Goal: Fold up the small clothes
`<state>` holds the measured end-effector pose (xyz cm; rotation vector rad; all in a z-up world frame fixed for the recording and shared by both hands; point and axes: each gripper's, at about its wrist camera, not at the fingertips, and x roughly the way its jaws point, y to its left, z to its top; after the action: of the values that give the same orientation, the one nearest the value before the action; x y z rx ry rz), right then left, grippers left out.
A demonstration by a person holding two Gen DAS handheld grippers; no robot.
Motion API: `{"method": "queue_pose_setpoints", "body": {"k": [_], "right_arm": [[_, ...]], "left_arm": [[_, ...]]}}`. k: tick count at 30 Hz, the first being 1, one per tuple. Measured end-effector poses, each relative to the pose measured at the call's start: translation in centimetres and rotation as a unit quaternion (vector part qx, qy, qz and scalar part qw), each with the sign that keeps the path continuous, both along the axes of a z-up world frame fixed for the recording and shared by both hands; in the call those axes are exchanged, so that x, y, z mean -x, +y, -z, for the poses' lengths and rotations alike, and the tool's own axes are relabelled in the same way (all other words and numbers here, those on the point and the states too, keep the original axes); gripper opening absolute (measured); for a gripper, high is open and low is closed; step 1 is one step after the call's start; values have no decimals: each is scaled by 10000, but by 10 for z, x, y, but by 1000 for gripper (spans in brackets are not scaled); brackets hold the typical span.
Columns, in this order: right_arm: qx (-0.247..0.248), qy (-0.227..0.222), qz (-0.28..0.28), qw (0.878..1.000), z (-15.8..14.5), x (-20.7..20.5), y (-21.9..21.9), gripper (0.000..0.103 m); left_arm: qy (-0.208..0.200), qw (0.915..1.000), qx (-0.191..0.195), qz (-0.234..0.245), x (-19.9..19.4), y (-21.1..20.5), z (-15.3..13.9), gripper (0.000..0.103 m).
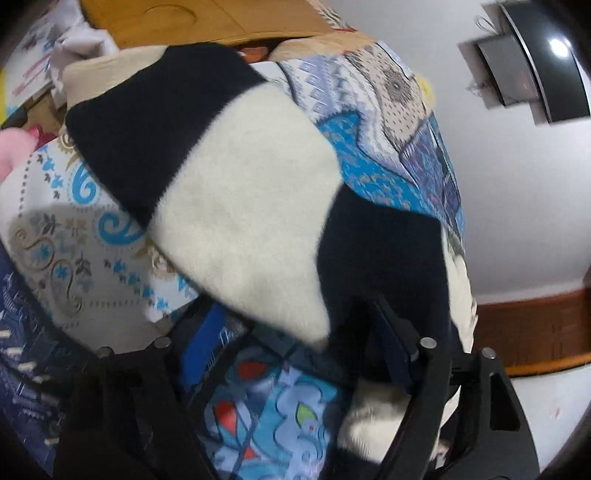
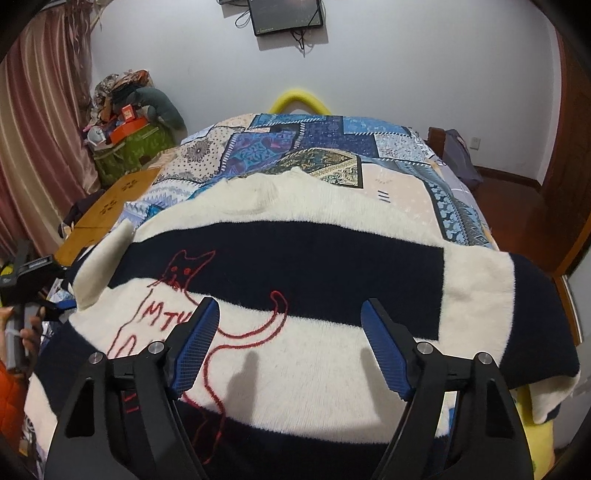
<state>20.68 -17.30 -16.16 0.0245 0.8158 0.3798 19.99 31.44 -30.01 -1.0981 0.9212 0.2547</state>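
Observation:
A fluffy sweater (image 2: 295,258) with wide cream and navy stripes and a red outlined cat lies spread on the patterned bedspread (image 2: 406,192). My right gripper (image 2: 288,317) is open and empty, hovering just above the sweater's middle. In the left wrist view a sleeve of the same sweater (image 1: 251,206) drapes over the bed and over my left gripper (image 1: 295,325); its blue-padded fingers (image 1: 391,339) stand wide apart with the cloth lying across them, not pinched. The left gripper also shows at the left edge of the right wrist view (image 2: 33,288), beside the raised sleeve tip.
A wooden board (image 2: 110,206) lies left of the bed. A heap of bags and boxes (image 2: 129,129) stands in the far left corner by pink curtains. A monitor (image 2: 284,14) hangs on the far wall. A yellow curved bar (image 2: 299,99) sits at the bed's far end.

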Motion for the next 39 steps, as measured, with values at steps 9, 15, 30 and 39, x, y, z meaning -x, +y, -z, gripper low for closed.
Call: {"method": "queue_pose_setpoints", "body": {"k": [9,15,30,39], "right_arm": [[-81,25,-38,10000,3,-5,-1,76],[-97,-70,34,9999,-2,-6,-7,76],[-171,-166,-99,9997,-15,4,-22,76],[-20,-126,-383,9992,-18,10,-13,76]], "left_arm": [[257,9945,-987,247,-30,0,-19,8],[-210,9638,-2499,902,-51,-56,-94,7],[-678,8827,-3188,3385,-98,-247,-122,7],[-393,8688,-3132,3816,-65,-265,-105,44]]}}
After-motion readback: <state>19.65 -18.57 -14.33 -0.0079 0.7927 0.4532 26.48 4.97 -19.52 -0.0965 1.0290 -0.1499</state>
